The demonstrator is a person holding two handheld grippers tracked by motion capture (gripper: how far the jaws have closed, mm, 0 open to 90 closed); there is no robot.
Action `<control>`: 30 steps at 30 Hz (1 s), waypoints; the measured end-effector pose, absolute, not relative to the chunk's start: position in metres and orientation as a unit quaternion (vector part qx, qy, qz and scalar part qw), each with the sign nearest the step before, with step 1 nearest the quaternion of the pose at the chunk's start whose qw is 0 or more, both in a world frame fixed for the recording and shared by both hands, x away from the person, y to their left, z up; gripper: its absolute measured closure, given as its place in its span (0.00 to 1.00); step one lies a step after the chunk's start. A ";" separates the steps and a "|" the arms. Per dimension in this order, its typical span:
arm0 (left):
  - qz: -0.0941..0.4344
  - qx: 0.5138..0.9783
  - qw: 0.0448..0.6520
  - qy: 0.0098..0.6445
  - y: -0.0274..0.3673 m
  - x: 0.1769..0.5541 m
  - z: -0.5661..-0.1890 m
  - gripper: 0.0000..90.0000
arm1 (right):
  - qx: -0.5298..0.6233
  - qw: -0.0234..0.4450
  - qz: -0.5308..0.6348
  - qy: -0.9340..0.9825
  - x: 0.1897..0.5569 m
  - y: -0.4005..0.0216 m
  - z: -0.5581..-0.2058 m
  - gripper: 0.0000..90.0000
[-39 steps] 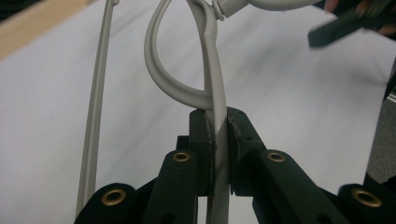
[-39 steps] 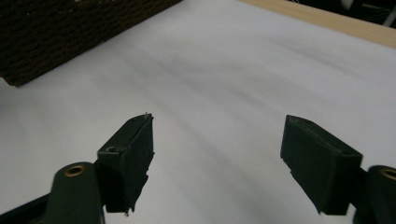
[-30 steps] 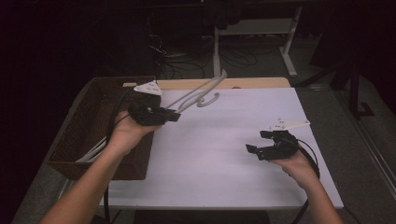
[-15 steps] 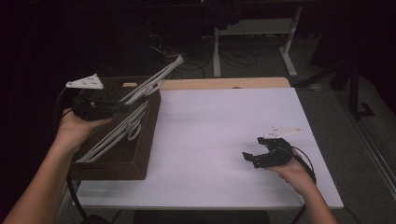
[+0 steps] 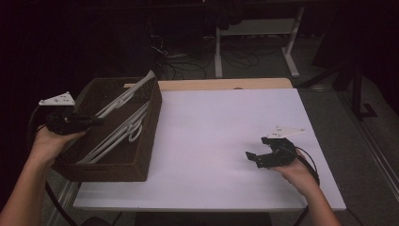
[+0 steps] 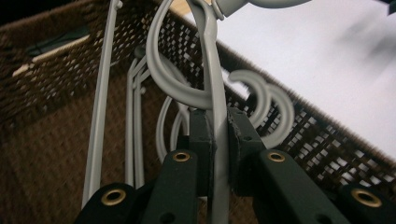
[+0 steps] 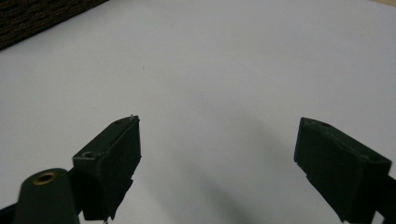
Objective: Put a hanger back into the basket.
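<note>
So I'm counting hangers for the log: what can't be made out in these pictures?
- Hangers in the basket: they overlap in the high view, so the count is unclear.
- Held hanger: hook tip cut off by the left gripper view's top edge.
- Basket floor: dark and small in the high view.

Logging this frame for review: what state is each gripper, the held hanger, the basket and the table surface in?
left gripper: shut on a hanger.
held hanger: tilted, its far end above the basket rim.
basket: open-topped, holding more white hangers.
right gripper: open, nothing between its jaws.
white table: bare.
</note>
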State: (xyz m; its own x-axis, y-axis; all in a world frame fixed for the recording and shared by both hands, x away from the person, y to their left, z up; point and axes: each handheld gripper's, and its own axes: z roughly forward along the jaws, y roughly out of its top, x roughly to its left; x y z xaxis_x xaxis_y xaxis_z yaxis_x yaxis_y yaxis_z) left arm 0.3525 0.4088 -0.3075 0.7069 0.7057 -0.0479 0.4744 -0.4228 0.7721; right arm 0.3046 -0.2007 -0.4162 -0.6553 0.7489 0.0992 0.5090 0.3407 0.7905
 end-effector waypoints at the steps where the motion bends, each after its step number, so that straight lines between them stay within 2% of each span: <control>1: 0.144 0.831 0.403 0.355 0.411 0.352 -0.309 0.91 | 0.390 0.143 0.421 0.806 0.305 -0.201 -0.416 0.15; 21: 0.112 0.832 0.410 0.357 0.416 0.347 -0.324 0.91 | 0.395 0.145 0.420 0.804 0.306 -0.204 -0.416 0.15; 30: 0.109 0.840 0.373 0.379 0.414 0.352 -0.340 0.91 | 0.396 0.147 0.418 0.804 0.307 -0.204 -0.417 0.16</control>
State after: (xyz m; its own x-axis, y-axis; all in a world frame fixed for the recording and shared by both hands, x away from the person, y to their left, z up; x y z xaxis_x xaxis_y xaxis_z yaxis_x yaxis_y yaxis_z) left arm 0.3517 0.4138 -0.3401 0.6888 0.7181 -0.0990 0.5554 -0.4350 0.7088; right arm 0.3067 -0.2042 -0.4171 -0.6433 0.7597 0.0950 0.5141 0.3367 0.7889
